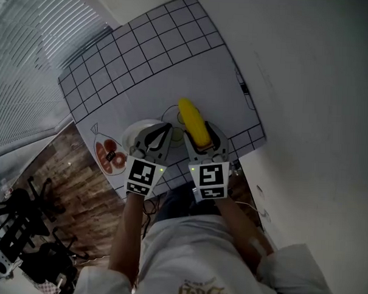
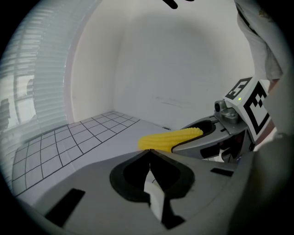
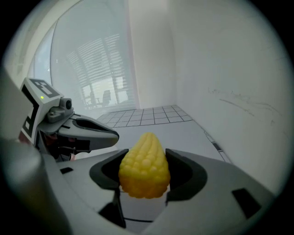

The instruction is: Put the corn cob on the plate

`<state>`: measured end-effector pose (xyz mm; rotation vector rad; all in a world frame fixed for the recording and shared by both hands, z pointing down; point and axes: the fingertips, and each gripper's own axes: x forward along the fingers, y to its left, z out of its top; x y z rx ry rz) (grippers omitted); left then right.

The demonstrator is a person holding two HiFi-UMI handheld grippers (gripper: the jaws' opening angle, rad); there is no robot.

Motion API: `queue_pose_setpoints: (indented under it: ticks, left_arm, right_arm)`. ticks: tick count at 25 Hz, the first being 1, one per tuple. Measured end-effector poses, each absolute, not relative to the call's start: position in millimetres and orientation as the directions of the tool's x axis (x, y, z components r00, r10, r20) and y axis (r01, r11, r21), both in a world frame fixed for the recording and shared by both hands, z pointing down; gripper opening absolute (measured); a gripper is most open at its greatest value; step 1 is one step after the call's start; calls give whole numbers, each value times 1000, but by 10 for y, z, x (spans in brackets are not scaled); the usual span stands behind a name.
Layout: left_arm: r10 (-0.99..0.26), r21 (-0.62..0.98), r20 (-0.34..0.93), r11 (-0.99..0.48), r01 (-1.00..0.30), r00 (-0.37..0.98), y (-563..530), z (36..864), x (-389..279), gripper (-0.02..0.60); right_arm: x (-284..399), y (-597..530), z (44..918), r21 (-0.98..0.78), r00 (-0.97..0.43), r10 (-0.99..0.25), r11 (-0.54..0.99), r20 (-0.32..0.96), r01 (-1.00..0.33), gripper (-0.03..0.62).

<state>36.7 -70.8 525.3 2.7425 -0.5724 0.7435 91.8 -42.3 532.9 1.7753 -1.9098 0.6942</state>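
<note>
pinching the corn cob (image 3: 144,167), right gripper (image 1: 200,130) sits beside left gripper (image 2: 148,152), whose jaws press together.

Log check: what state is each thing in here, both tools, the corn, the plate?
Left tool: shut, nothing between the jaws.
Right tool: shut on the corn.
Corn: held in the jaws, tip pointing forward, not yet on the plate.
Plate: on the mat, partly hidden under the left tool, no corn on it.
Mat: lying flat.
</note>
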Motion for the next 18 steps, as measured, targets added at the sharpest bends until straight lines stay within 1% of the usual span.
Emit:
queue_pose_setpoints:
  ticks: [9,18]
  left_arm:
    - [-317,113,502,-899,-424,805,-704,5149,320,9]
    - [-282,118,498,-915,-387,820,-632,5153,423,9]
  right_arm:
    - [860,-423,5120,-65,-89,-797,63,598,-996,258]
    - [808,-354,4887,-84,-107,-820,72,562,-994,258]
